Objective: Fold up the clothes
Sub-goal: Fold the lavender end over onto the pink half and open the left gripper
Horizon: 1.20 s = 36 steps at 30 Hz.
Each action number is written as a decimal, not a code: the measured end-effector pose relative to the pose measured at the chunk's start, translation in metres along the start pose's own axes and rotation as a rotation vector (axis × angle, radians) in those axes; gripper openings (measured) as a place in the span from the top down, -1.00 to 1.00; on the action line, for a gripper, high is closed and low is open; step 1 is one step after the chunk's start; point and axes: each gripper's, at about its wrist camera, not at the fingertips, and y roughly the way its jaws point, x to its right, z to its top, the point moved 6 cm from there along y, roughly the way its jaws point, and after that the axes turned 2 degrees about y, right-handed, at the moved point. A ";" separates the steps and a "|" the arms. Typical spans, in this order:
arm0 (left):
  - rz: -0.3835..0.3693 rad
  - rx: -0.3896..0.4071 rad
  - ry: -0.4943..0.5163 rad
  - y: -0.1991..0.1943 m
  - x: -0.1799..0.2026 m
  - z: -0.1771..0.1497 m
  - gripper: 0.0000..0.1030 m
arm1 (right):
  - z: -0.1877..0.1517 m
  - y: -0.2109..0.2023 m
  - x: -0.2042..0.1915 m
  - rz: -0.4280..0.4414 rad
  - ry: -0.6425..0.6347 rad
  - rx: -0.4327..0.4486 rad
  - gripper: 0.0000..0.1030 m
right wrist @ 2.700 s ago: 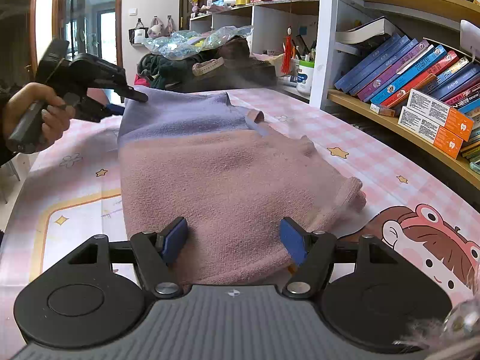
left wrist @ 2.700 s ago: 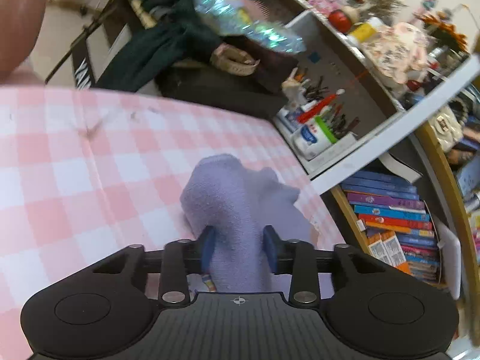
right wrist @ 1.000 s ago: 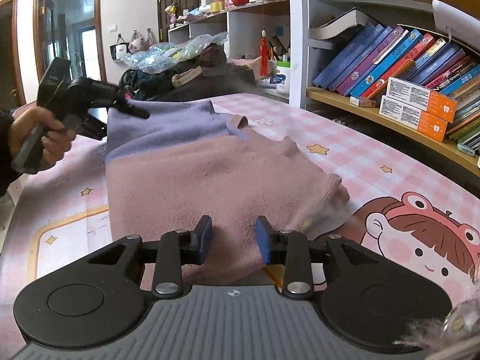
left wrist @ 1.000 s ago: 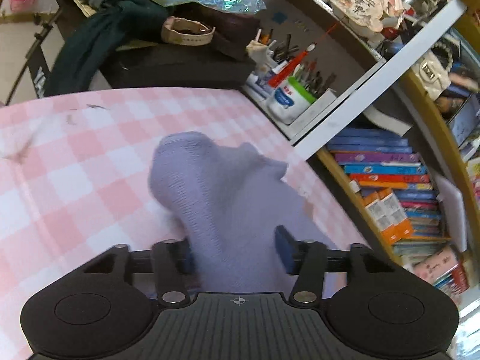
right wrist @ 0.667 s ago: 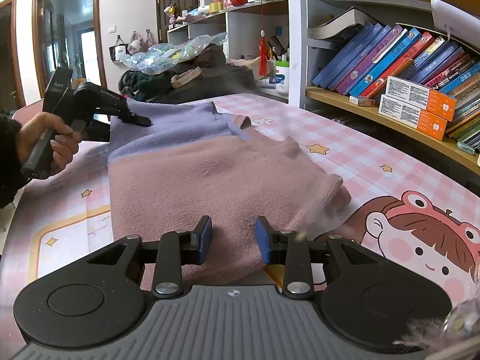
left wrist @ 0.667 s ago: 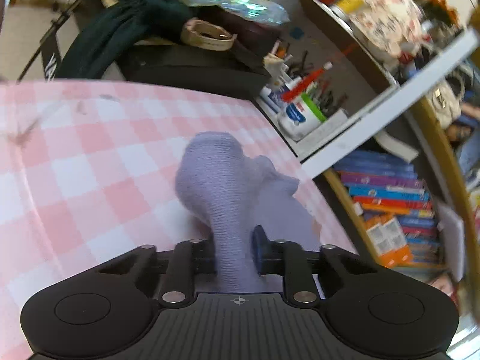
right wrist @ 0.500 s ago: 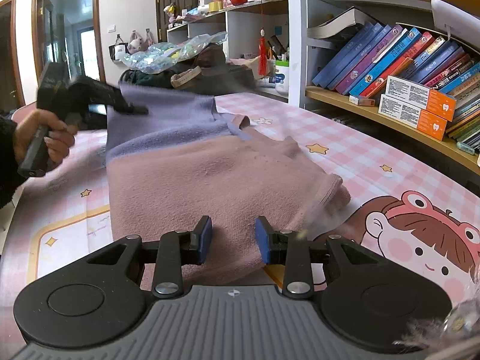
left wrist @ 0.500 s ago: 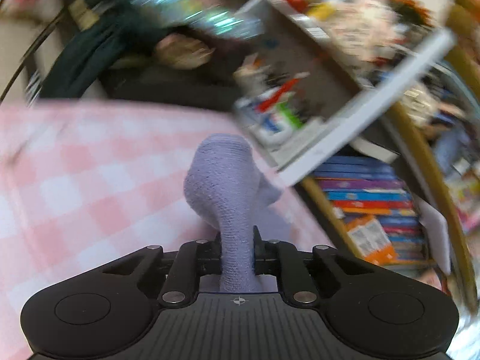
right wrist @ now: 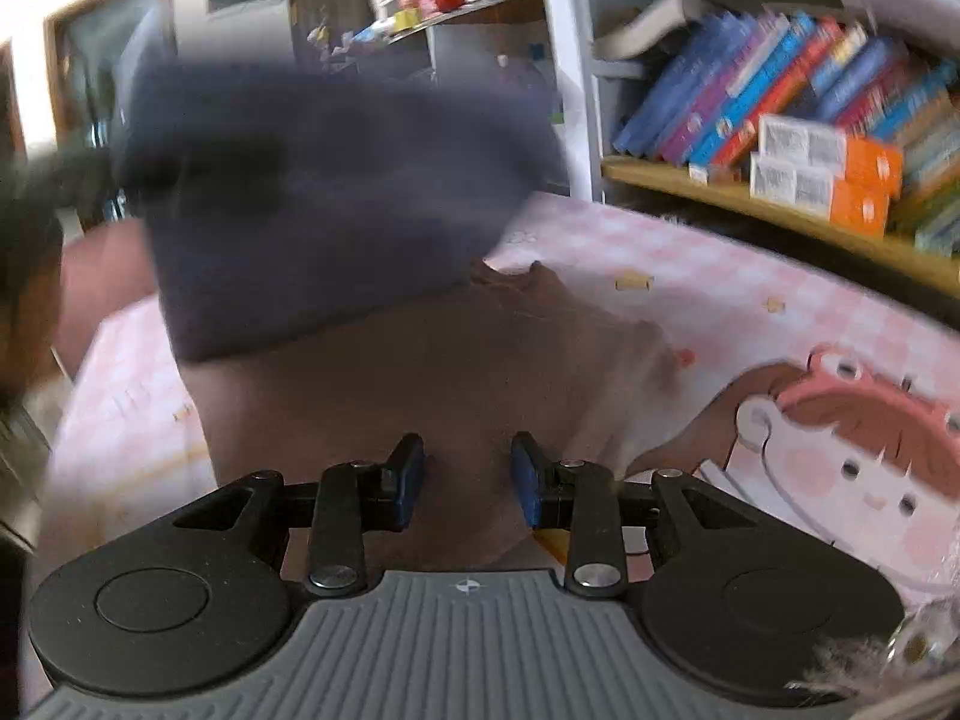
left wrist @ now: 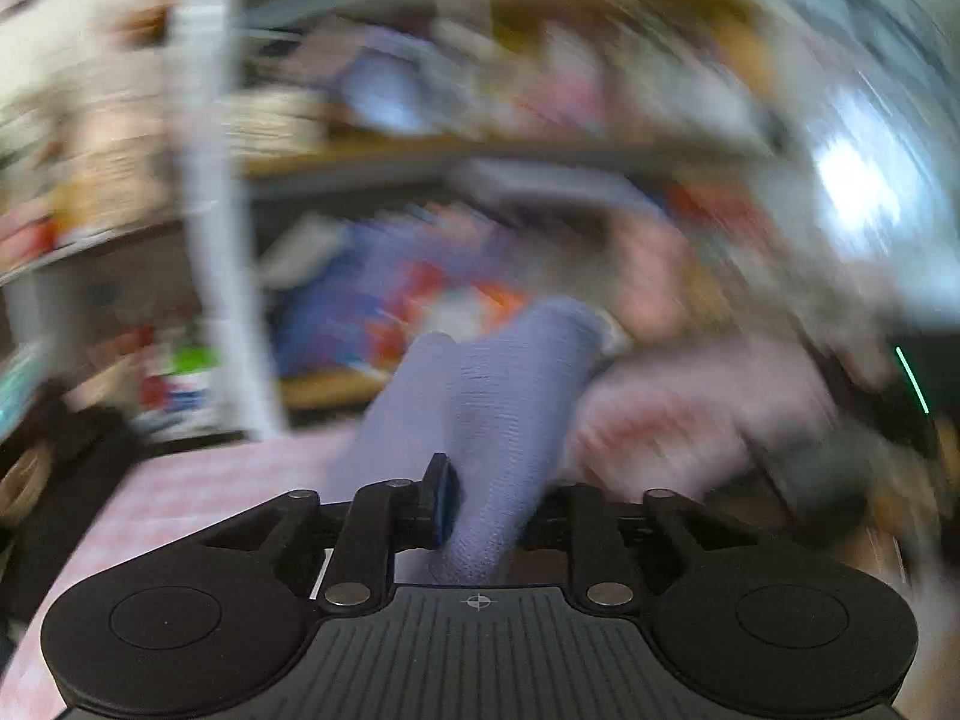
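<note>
The left gripper (left wrist: 477, 507) is clamped on a bunched fold of a two-tone garment, its lilac part (left wrist: 498, 396) rising between the two fingers and filling the middle of the left wrist view. Everything behind that fold is badly smeared (only blurred colours of a bookshelf (left wrist: 420, 300) and a strip of pink checked tablecloth (left wrist: 198, 498) can be made out). In the right wrist view the same lilac part (right wrist: 324, 198) hangs lifted in the air as a dark, blurred sheet, blocking most of the room behind it, while the dusty-pink part of the garment (right wrist: 432, 372) lies flat on the tablecloth (right wrist: 690, 276). The right gripper (right wrist: 467, 480) sits low over the near edge of the pink cloth with its blue-padded fingers (right wrist: 409, 477) a small way apart; cloth lies between them, but whether they pinch it cannot be told. To the right of the garment the tablecloth shows small stars and a cartoon face with pink hair (right wrist: 864, 450). Beyond the table stands a wooden shelf of upright books (right wrist: 780, 90) with orange and white boxes (right wrist: 822, 174) in front of them. At the far left edge a blurred hand (right wrist: 27, 300) shows.
</note>
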 end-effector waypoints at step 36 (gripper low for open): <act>-0.133 0.029 -0.037 0.008 -0.021 -0.041 -0.73 | 0.006 -0.024 0.027 0.137 0.809 0.139 -0.24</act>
